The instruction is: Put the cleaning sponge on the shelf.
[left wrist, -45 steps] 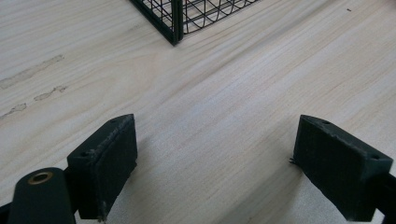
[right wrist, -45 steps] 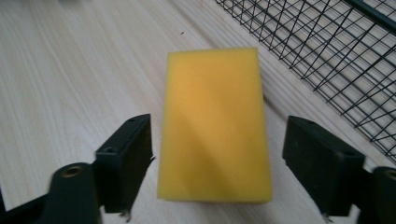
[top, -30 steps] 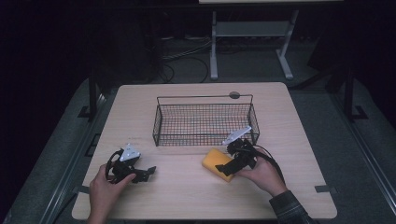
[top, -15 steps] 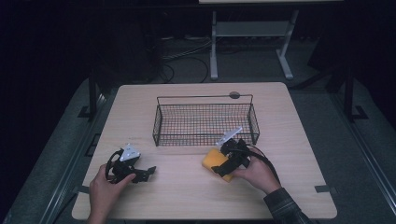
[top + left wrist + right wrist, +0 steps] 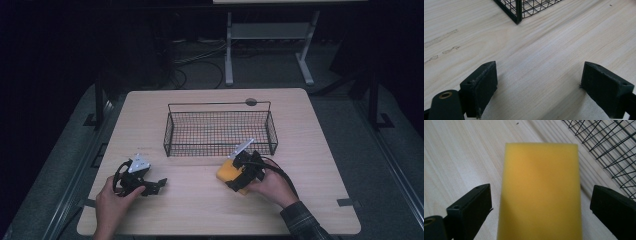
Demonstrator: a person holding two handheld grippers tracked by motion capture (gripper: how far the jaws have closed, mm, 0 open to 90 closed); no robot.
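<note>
Right gripper: jaws spread wide, straddling the yellow sponge, 1 jaw on each long side, neither touching it. I read this as lining up for a pinch across the narrow width, which suits the jaw opening. The sponge lies flat on the worktop, just in front of the wire basket, near its right front corner. In the high view the right gripper sits over the sponge with the hand behind it.

Left gripper: jaws spread, nothing between them, bare worktop below. In the high view it rests low, well to the left of the basket's front left corner, pointing inward. My judgement: parked out of the way while the right side works.

Basket stands open-topped and looks empty, a likely drop point for the sponge.

No brand, label or writing readable on sponge, basket or grippers.
</note>
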